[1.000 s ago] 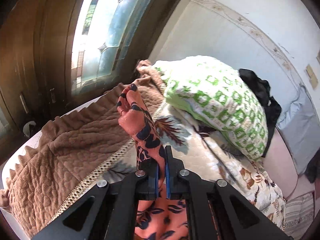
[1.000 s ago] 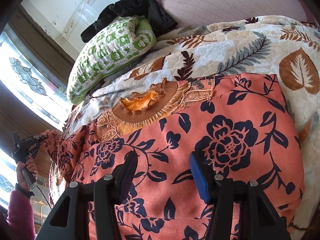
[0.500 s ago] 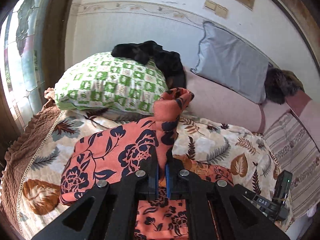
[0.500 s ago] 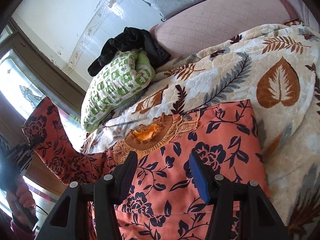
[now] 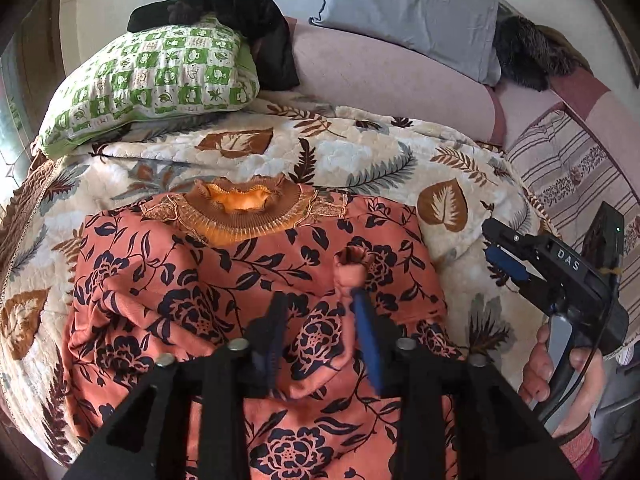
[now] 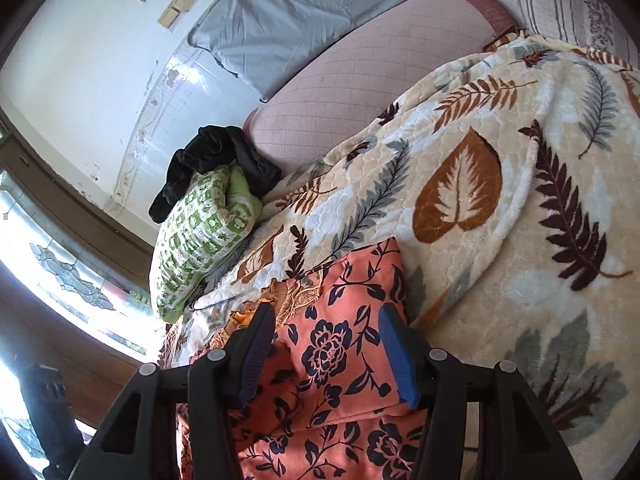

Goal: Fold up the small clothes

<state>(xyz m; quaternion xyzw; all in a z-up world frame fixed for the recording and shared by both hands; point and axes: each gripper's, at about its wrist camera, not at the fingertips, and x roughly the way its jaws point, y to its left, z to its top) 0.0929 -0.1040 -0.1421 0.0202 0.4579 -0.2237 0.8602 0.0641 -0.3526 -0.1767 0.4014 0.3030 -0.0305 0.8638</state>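
Lying flat on the blanket (image 5: pixel 360 160), the top (image 5: pixel 200 288) is pointed collar-first at the pillow (image 5: pixel 152 76); both left gripper (image 5: pixel 320 312), just opened off the sleeve, and right gripper (image 6: pixel 326 340) are held apart, empty

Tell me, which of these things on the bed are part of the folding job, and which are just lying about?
Part of the job:
- orange floral top, sleeve cuff laid across it
- left gripper, jaws just opened, cuff resting against one finger
- right gripper, open

Just lying about:
- leaf-print blanket underneath
- green checked pillow
- black garment
- grey pillow
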